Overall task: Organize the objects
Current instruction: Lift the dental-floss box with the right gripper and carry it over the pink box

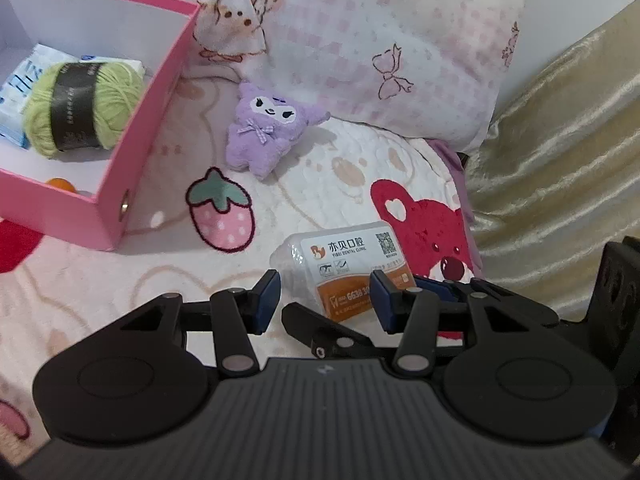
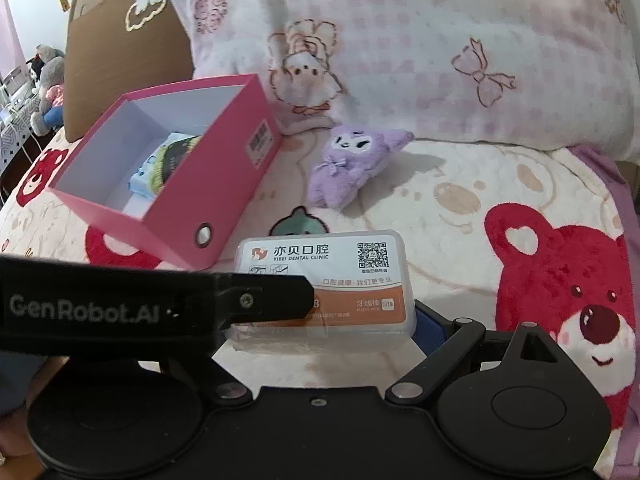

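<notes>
A clear floss-pick box [image 1: 340, 264] with an orange and white label lies on the bedspread. It also shows in the right wrist view [image 2: 332, 280]. My left gripper [image 1: 325, 298] is open, its blue pads just short of the box on either side. My right gripper [image 2: 320, 320] reaches the box from the right; its blue right pad [image 2: 430, 322] sits by the box's corner, and the left gripper's finger hides the other side. A purple plush toy [image 1: 266, 128] lies beyond the box. An open pink box [image 1: 132, 128] holds green yarn [image 1: 80, 106] and a blue tissue pack [image 1: 24, 80].
A pink-checked pillow [image 1: 380, 40] lies behind the plush. A gold curtain [image 1: 560, 160] hangs at the right. A cardboard box [image 2: 120, 60] stands behind the pink box. An orange item [image 1: 60, 185] shows in the pink box's near corner.
</notes>
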`<state>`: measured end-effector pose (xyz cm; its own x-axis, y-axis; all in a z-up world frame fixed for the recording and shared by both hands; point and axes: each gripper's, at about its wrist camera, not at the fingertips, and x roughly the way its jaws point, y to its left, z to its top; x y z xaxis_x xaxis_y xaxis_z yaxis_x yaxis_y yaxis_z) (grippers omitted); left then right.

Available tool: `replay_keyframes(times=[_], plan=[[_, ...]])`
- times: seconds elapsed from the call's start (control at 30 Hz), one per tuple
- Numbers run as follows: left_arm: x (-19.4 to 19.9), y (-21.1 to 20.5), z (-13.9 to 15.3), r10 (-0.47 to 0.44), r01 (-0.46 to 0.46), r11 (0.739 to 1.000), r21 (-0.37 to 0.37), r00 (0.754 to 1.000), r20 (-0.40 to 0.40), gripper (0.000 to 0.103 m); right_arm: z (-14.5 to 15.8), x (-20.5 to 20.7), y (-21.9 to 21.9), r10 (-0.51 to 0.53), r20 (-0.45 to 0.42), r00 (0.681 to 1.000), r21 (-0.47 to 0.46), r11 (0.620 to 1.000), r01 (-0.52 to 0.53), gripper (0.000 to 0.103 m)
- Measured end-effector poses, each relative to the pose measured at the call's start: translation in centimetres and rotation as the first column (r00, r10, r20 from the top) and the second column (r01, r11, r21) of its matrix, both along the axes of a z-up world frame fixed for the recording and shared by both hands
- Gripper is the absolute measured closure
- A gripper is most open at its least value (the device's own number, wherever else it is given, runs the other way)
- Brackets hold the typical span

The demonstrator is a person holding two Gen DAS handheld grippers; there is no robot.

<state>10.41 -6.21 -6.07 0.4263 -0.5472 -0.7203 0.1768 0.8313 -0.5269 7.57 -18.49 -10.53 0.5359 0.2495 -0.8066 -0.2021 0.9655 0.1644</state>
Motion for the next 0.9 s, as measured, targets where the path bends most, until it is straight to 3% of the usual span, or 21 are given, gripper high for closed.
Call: replay_keyframes(times=[0.2,0.43,0.9], plan=[[-1.4,1.5,2.0,0.002,-0.002,1.0,0.009,0.999,0.044,0.056,1.8,-1.4,1.1,0.005,-0.014,1.0,0.028,1.0,-0.004,0.008],[-3.2,3.8,2.3,0.012,-0.012,1.0,-0.006,1.0,0.025,0.057,2.4,-3.2,3.1,0.044,-0.055,0.998,0.03,0.999,-0.042,0.007],[-6.4,7.1,5.1,-0.043,0.041,0.997,0.064,0.999,0.024,0.057,4.8,-6.2,6.4,0.141,-0.11,0.984,0.059,0.989,-0.135,0.008]])
